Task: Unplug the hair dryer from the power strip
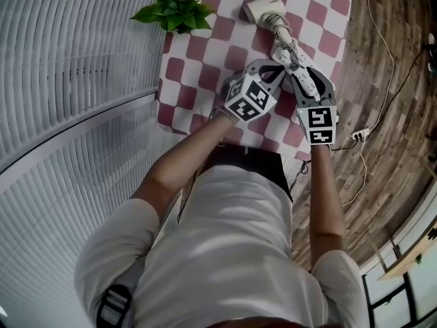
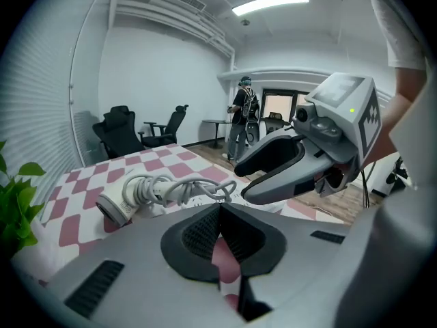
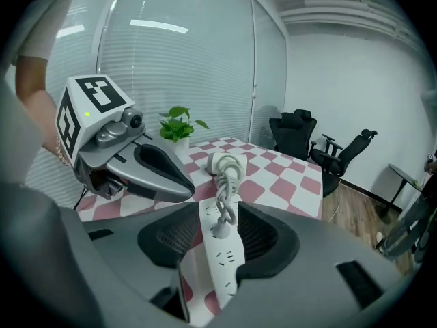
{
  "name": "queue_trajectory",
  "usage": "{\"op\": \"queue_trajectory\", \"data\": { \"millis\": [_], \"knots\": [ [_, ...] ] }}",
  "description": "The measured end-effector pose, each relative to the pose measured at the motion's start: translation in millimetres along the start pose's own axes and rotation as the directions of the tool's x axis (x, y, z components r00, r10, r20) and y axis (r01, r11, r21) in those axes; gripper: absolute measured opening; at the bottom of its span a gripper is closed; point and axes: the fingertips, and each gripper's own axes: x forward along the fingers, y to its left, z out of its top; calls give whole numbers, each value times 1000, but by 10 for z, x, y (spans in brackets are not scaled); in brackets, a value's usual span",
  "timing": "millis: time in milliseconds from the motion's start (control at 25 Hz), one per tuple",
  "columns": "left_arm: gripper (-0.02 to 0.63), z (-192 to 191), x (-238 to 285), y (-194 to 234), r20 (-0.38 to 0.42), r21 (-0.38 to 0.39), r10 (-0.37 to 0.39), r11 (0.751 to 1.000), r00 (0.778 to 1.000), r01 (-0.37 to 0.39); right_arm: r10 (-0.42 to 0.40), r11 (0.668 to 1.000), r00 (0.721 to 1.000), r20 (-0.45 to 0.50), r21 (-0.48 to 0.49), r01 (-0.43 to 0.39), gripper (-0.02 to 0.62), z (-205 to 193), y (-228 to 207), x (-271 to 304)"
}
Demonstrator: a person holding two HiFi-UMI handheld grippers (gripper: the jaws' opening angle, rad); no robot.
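Red-and-white checkered table [image 1: 198,60] is running out of frame at its far edge in the head view. The near edge is sitting hidden behind the person's torso.

Green leafy potted plant [image 1: 174,12] is standing at the far left corner; its pot is not showing.

Left gripper [image 2: 220,207] is hovering over the cloth with its jaws pressed together and nothing between them. Right gripper [image 3: 217,210] is holding its jaws spread, straddling the long white power strip [image 3: 222,255]; the pads are not pressing on it.

The strip's long axis is running from the near edge toward the far edge. Its near end is disappearing under the right gripper's body, and in the head view both grippers are covering most of it.

White hair dryer [image 1: 263,9] is lying near the far edge, beyond the strip's far end. Its nozzle direction is hard to read.

Twisted white cord [image 3: 225,193] is running in line with the strip. White plug [image 3: 220,229] is sitting in a socket between the right jaws.
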Motion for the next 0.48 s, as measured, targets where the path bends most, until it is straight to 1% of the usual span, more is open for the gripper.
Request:
{"op": "queue_trajectory", "data": {
  "millis": [200,360,480],
  "knots": [
    [31,-111,202,65,-56,15,-5,1000,998,6,17,1000,999,-28,7,-17,167,-144,-55,168],
    [31,-196,327,135,-90,36,-3,999,996,6,34,999,999,-40,1,-34,167,-213,-51,309],
    [31,-245,411,165,-112,37,-5,999,994,9,37,999,998,-57,-9,-38,167,-280,-70,405]
  ]
}}
